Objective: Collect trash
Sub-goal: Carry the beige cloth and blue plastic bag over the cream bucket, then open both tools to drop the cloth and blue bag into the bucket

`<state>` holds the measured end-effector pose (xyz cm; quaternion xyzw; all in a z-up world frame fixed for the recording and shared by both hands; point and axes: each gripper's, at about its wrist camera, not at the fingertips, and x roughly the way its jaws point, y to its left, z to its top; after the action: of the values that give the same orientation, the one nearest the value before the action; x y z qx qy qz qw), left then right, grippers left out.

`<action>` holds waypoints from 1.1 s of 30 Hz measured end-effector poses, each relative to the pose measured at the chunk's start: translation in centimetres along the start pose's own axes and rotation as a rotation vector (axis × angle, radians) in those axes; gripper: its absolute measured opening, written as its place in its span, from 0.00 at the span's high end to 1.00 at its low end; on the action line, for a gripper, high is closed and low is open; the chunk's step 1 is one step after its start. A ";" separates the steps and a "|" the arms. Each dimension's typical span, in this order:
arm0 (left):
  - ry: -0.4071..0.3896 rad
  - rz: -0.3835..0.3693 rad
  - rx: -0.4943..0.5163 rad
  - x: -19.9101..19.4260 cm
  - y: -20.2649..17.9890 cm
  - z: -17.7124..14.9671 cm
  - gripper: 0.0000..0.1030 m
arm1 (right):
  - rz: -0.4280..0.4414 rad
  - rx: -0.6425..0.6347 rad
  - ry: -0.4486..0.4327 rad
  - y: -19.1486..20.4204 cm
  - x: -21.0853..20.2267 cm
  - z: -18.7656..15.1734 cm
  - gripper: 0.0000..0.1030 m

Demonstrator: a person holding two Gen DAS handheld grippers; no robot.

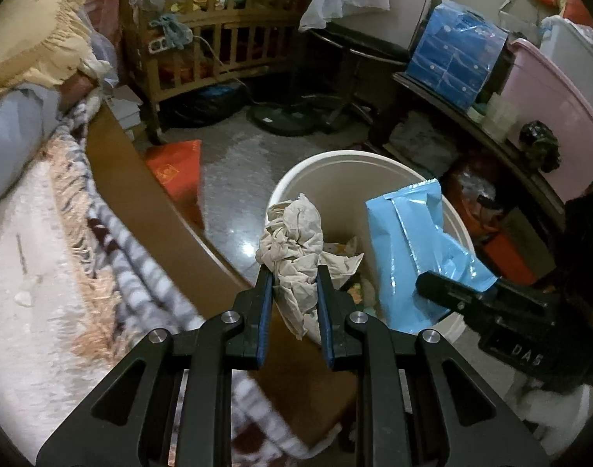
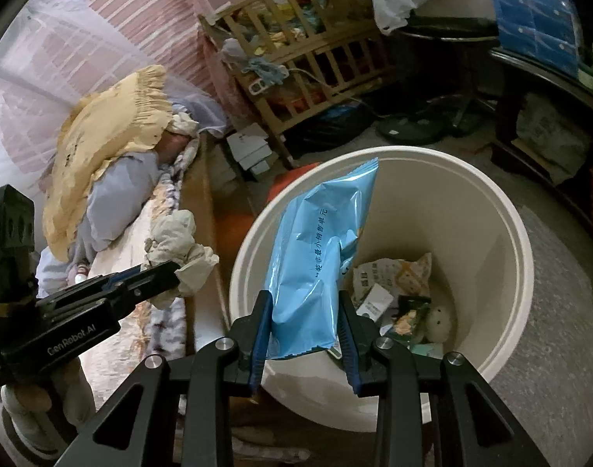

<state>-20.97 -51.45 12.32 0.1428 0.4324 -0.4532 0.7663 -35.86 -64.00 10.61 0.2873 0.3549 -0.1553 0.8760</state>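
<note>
While both hands are bringing their loads toward it, the cream bin (image 2: 502,210) is standing on the floor beside the bed (image 1: 32,264), already holding scraps at its bottom. Clamped in the right gripper (image 2: 304,299), the blue wrapper (image 2: 320,249) is hanging over the bin's mouth; it looks ready to drop. Pinched in the left gripper (image 1: 294,272), the crumpled tissue (image 1: 292,241) is nearing the rim and probably needs carrying further inward before release.
</note>
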 end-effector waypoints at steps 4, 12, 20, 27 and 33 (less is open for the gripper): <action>0.008 -0.021 -0.003 1.0 -0.7 0.3 0.82 | -0.022 0.008 0.000 -0.7 0.0 -0.1 0.70; 0.010 -0.066 -0.028 2.3 -1.1 0.8 0.77 | -0.102 0.018 0.004 -1.9 0.1 -0.1 0.70; -0.032 -0.079 -0.006 1.6 -1.3 0.5 0.44 | -0.169 0.014 -0.038 -2.1 -0.9 0.0 0.40; -0.104 0.030 0.033 -2.4 -1.0 -1.0 0.44 | -0.201 -0.065 -0.129 1.3 -2.9 -0.3 0.40; -0.194 0.086 0.037 -6.3 -0.7 -2.3 0.44 | -0.243 -0.103 -0.267 4.4 -6.1 -0.8 0.40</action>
<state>-24.12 -46.81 16.06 0.1307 0.3414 -0.4394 0.8205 -38.41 -59.61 16.24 0.1737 0.2751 -0.2785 0.9036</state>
